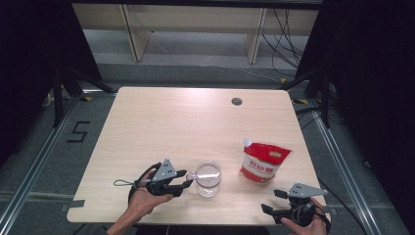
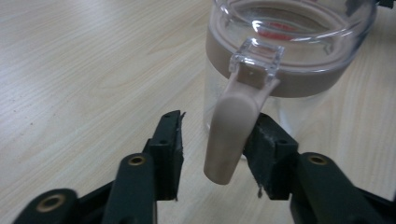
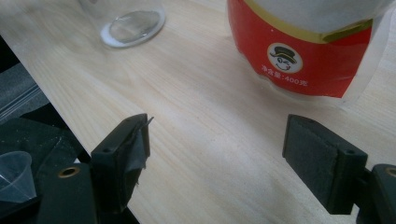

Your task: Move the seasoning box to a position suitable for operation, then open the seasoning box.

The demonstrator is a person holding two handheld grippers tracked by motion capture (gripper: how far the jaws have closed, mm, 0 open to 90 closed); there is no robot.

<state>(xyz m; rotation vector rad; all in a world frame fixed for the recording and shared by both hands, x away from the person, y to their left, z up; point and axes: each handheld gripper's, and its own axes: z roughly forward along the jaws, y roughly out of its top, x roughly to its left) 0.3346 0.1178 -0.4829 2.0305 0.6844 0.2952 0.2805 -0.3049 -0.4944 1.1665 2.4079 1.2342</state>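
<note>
**Jar at the near middle, all else placed from it**

The jar (image 1: 208, 178) stands on the table (image 1: 161, 122) toward its near edge. Just right of it stands the pouch (image 1: 263, 163), apart from it. The left gripper (image 1: 188, 179) lies at the jar's left, the latch tab (image 2: 230, 132) between its jaws. The right gripper (image 1: 272, 200) sits right of the jar, nearer than the pouch. A hole (image 1: 237, 102) lies far behind it.

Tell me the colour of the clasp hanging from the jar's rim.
Beige, on the clasp of the clear jar; the left gripper view shows it best.
</note>
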